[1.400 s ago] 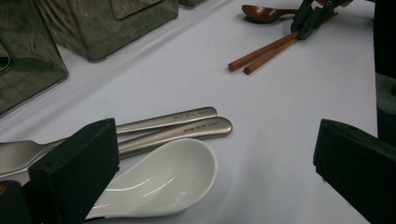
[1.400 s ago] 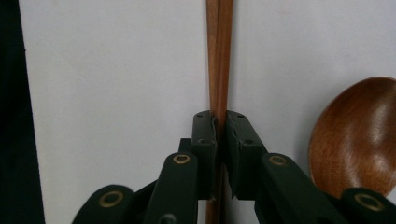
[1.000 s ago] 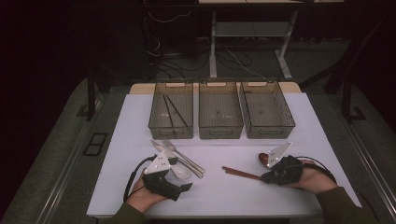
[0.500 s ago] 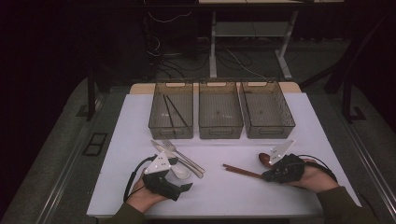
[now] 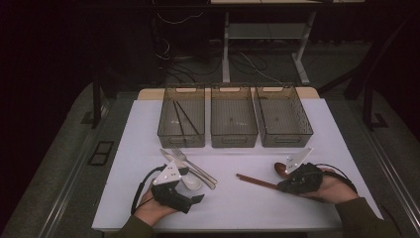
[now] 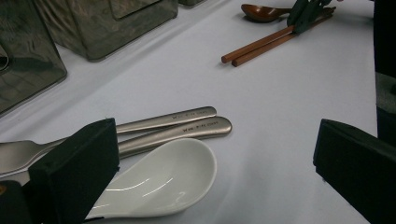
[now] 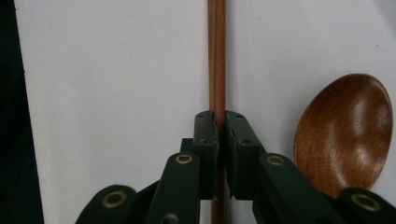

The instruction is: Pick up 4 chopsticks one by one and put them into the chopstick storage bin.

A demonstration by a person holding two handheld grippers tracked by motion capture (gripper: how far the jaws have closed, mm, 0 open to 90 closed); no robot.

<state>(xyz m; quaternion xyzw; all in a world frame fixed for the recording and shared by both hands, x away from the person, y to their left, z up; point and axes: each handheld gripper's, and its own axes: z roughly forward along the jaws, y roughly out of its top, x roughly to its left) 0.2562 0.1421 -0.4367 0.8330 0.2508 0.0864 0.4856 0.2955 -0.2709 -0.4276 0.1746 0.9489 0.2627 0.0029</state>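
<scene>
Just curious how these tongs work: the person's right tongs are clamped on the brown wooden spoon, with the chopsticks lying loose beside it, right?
Not quite. The right tongs are clamped on the wooden chopsticks, and it is the brown wooden spoon that lies loose beside them. The right gripper view shows this: the chopsticks run between the shut jaws, and the spoon's bowl sits off to one side.

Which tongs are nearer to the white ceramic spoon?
Left. The left tongs stand open around the white ceramic spoon; the right tongs, across the table, are shut on the wooden chopsticks.
</scene>
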